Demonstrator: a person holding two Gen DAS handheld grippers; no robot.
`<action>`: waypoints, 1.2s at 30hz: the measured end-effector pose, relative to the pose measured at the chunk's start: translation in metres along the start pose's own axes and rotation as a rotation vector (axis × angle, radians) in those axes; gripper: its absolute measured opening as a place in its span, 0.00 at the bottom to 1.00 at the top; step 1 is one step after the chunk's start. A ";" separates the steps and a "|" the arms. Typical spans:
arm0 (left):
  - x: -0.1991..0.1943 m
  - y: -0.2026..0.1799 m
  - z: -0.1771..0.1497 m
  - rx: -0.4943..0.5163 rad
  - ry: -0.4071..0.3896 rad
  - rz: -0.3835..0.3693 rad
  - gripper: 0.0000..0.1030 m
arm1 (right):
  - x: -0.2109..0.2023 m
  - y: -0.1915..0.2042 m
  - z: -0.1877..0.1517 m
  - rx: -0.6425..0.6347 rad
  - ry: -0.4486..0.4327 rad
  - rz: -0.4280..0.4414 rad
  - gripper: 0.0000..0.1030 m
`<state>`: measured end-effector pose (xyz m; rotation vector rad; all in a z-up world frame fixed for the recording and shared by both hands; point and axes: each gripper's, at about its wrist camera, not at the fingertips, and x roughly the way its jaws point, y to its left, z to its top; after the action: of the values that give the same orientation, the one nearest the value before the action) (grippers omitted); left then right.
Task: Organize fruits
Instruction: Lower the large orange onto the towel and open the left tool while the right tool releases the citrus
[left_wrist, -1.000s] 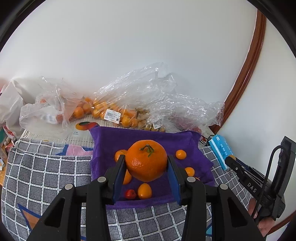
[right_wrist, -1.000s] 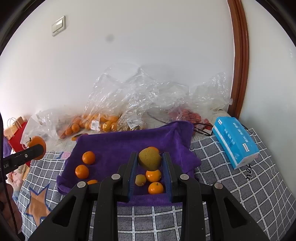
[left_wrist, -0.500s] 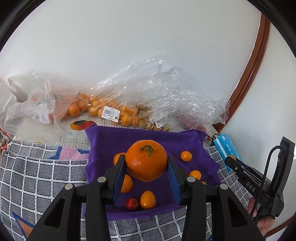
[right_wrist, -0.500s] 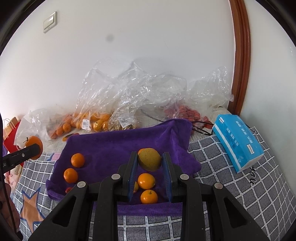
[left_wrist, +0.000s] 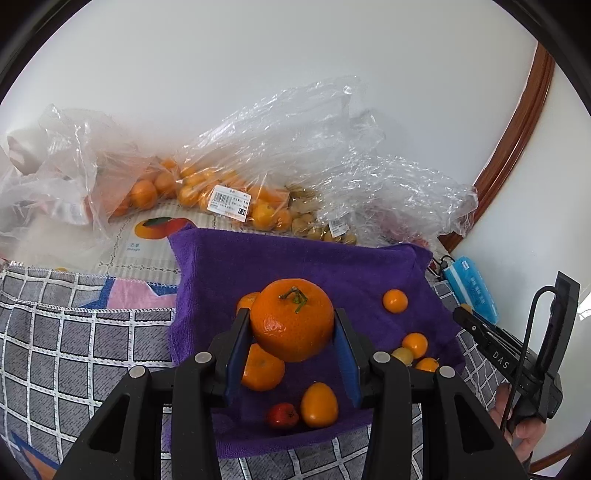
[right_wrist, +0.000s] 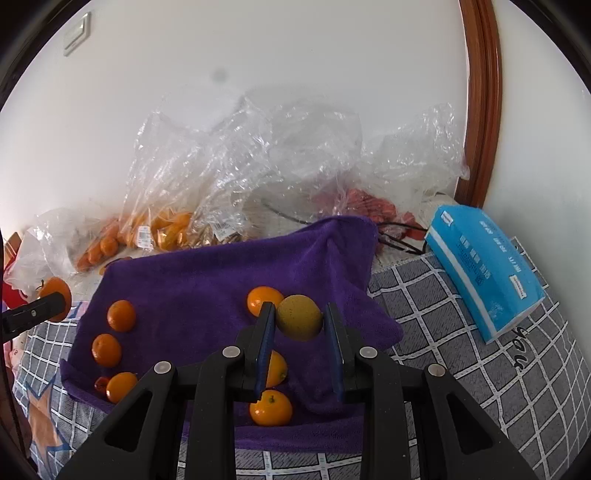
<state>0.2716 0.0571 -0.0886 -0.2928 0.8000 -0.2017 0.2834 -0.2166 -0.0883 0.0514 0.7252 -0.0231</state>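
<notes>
My left gripper (left_wrist: 291, 325) is shut on a large orange (left_wrist: 291, 319) with a green stem, held above the purple towel (left_wrist: 314, 266). On the towel below lie several small oranges (left_wrist: 262, 367), a small red fruit (left_wrist: 282, 415) and a yellowish fruit (left_wrist: 402, 355). My right gripper (right_wrist: 299, 317) is shut on a yellow-green round fruit (right_wrist: 299, 317) over the purple towel (right_wrist: 207, 273), where several small oranges (right_wrist: 121, 315) lie. The right gripper's tip also shows at the right edge of the left wrist view, the left one at the left edge of the right wrist view.
Clear plastic bags (left_wrist: 236, 192) of oranges and other fruit line the white wall behind the towel. A blue tissue pack (right_wrist: 484, 266) lies on the grey checked cloth (right_wrist: 461, 332) to the right. A brown door frame (right_wrist: 480, 103) stands at the back right.
Both grippers moved forward and down toward the towel with their fruits held; the towel and bags look larger and nearer now.
</notes>
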 end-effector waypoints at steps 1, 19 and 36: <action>0.002 0.000 0.000 0.001 0.000 0.000 0.40 | 0.003 -0.001 -0.001 0.002 0.005 0.003 0.26; 0.052 -0.028 -0.012 0.080 0.101 -0.008 0.40 | 0.051 0.007 -0.014 -0.017 0.073 0.036 0.26; 0.069 -0.031 -0.024 0.104 0.154 -0.007 0.40 | 0.055 0.010 -0.017 -0.040 0.074 0.033 0.26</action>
<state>0.2990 0.0035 -0.1405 -0.1833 0.9378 -0.2738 0.3134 -0.2061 -0.1368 0.0258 0.7980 0.0249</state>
